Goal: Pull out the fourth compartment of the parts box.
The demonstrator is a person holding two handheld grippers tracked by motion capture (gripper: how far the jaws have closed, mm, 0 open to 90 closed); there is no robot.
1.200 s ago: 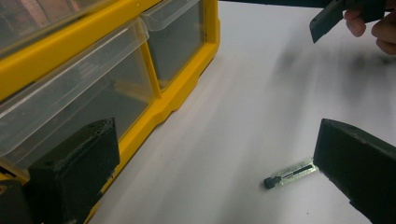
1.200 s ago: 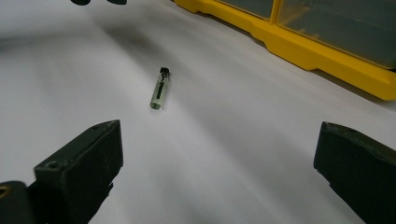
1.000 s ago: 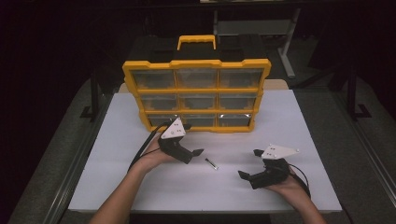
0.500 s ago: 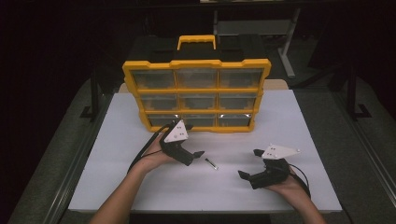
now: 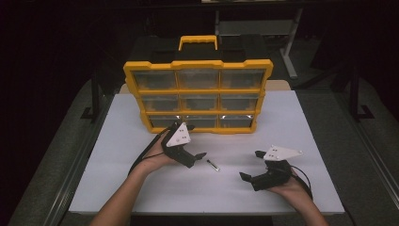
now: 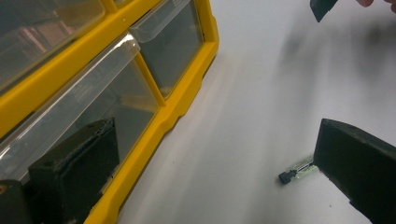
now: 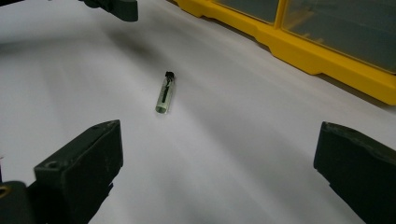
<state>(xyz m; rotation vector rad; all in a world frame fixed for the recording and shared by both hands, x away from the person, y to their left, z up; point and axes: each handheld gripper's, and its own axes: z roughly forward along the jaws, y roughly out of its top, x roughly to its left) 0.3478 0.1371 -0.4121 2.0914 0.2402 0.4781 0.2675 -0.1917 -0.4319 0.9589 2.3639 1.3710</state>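
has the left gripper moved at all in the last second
Yes, slightly. In the high view the left gripper has edged up toward the yellow organizer, while the small vial lies where it was.

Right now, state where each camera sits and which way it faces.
High view: above the person's side, facing forward and down at the white table and yellow organizer; forearms, both grippers show.
Left gripper view: on the left gripper, facing organizer and small vial; own open jaws.
Right gripper view: on the right gripper, facing the vial; own open jaws.
All share the vial.
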